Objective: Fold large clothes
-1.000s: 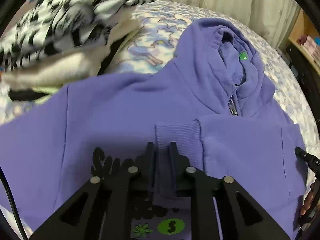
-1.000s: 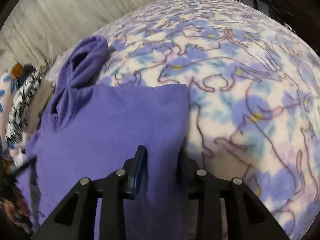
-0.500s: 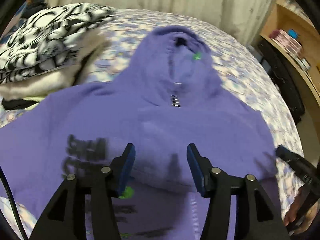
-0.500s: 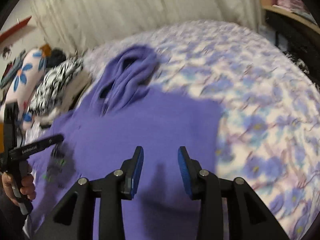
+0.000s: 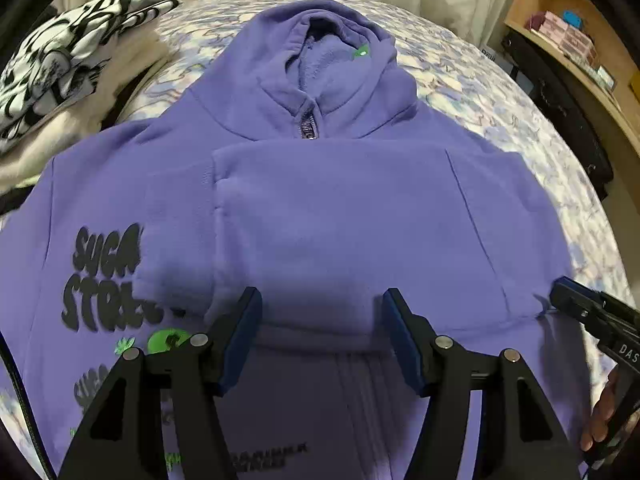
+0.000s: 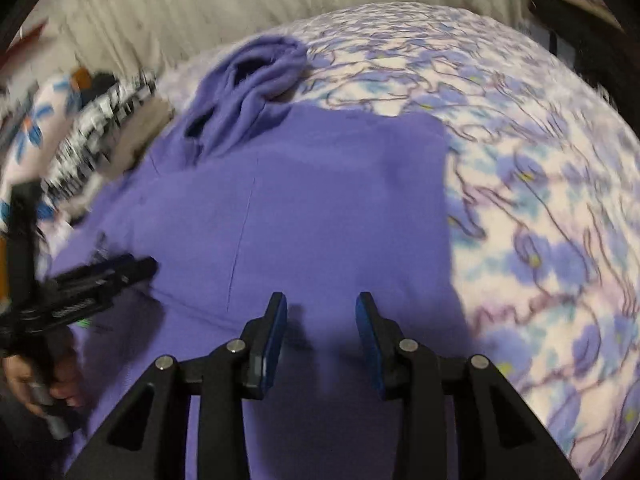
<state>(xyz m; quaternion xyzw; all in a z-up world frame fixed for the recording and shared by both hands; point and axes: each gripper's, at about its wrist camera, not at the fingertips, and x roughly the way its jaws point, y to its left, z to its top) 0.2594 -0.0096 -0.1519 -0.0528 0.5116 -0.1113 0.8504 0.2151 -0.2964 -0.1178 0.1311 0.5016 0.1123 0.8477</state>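
Left tongs (image 5: 322, 334) are held released above the purple hoodie (image 5: 320, 220), whose sleeve is seen folded across its chest just ahead. Right tongs (image 6: 321, 334) are likewise spread, empty, over the hoodie's right side, the bed (image 6: 540, 200) exposed rightward, probably awaiting regrasp.

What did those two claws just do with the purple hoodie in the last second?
Both let go. The left claw released the ribbed cuff, the right claw released the folded side, and both opened and pulled back above the hoodie. The hoodie stays on the bed, sleeves folded across.
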